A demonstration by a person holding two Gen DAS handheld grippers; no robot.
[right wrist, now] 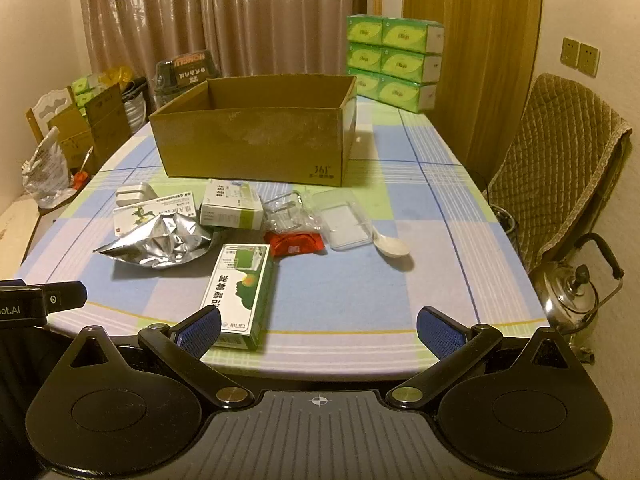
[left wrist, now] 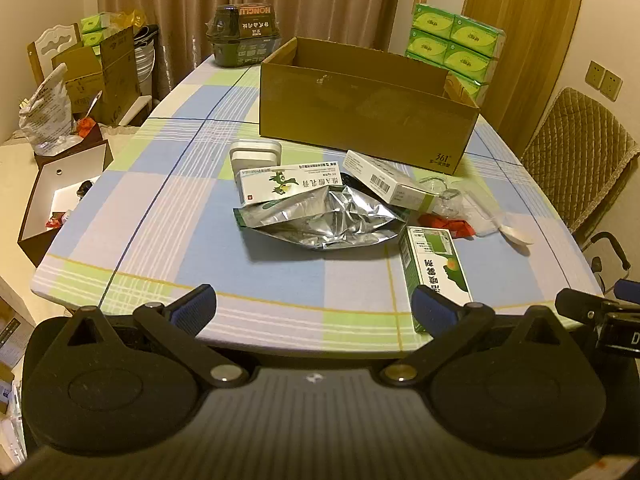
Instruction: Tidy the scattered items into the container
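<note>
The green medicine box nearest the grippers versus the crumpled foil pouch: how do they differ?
The green medicine box is rigid, rectangular and printed green and white; the foil pouch is silver, crumpled and irregular. The box lies apart near the table's front edge; the pouch sits among other packages. Both lie outside the cardboard box.

Box (right wrist: 256, 144) behind scattered items; spoon (right wrist: 390, 245) rightmost.

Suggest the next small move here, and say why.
Probably ease the right claw forward and left onto the green medicine box. Both claws stand open and empty, nothing shows inside the cardboard box, and that green box lies nearest, beside the right claw's left finger.
</note>
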